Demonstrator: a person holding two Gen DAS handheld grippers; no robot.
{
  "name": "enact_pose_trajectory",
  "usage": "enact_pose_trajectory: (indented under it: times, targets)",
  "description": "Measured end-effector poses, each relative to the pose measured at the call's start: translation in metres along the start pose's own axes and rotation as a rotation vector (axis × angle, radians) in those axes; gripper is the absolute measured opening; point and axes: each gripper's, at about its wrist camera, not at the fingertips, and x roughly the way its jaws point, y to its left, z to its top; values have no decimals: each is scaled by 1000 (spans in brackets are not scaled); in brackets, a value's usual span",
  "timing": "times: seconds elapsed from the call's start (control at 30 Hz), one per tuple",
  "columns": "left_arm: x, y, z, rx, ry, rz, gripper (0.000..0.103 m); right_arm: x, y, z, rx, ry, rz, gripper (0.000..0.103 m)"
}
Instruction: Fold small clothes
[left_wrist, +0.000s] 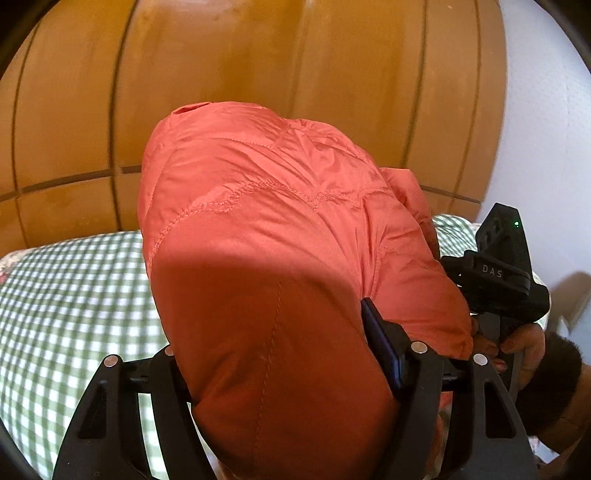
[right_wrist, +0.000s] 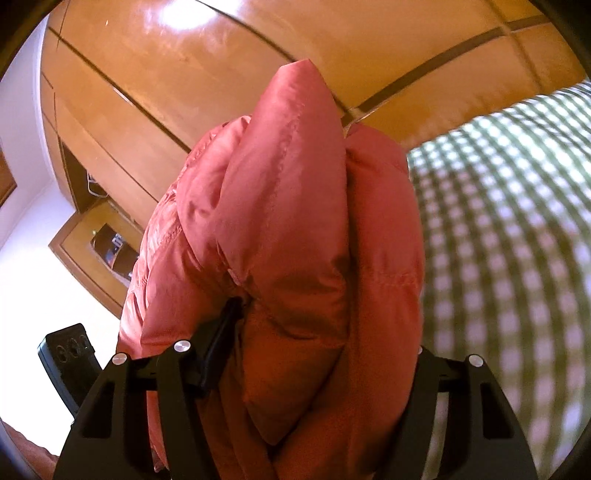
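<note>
A puffy red-orange quilted jacket (left_wrist: 266, 229) hangs bunched up above the bed, held by both grippers. My left gripper (left_wrist: 280, 354) is shut on a thick fold of it; one finger (left_wrist: 380, 347) shows at the right, the other is hidden by fabric. My right gripper (right_wrist: 310, 354) is shut on another bunched part of the jacket (right_wrist: 295, 221); its left finger (right_wrist: 221, 332) presses into the fabric. The right gripper (left_wrist: 495, 280) and the hand holding it also show at the right of the left wrist view, close against the jacket.
A bed with a green-and-white checked cover (left_wrist: 74, 302) lies below the jacket and also shows in the right wrist view (right_wrist: 509, 229). A tall wooden wardrobe (left_wrist: 258, 66) stands behind. A white wall (left_wrist: 546, 129) is to the right.
</note>
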Motion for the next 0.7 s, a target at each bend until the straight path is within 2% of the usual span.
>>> enact_pose_trajectory:
  times: [0.3,0.37,0.43,0.5,0.53,0.57,0.6,0.7]
  targets:
    - [36,55,4,-48,-22,124,69,91,3,22,-83,46,-3,63]
    - [51,68,-1,-76,-9,152,69,111,1,24,-108,49,-37,62]
    - [67,83,-6,-150,32,158,70,122,-1,20,-128,50,-87,62]
    - [77,97,-16,-227,59,157,75,131,-3,15,-159,29,-152,63]
    - [81,104,-24,-276,63,152,83,132,-3,14,-174,15,-176,69]
    - [83,107,-30,-298,61,156,92,132,-3,11,-207,-18,-235,80]
    - [80,105,-35,-308,54,166,95,131,-3,6,-243,-48,-291,84]
    - [74,99,-42,-316,44,170,100,129,-15,1,-203,-65,-313,89]
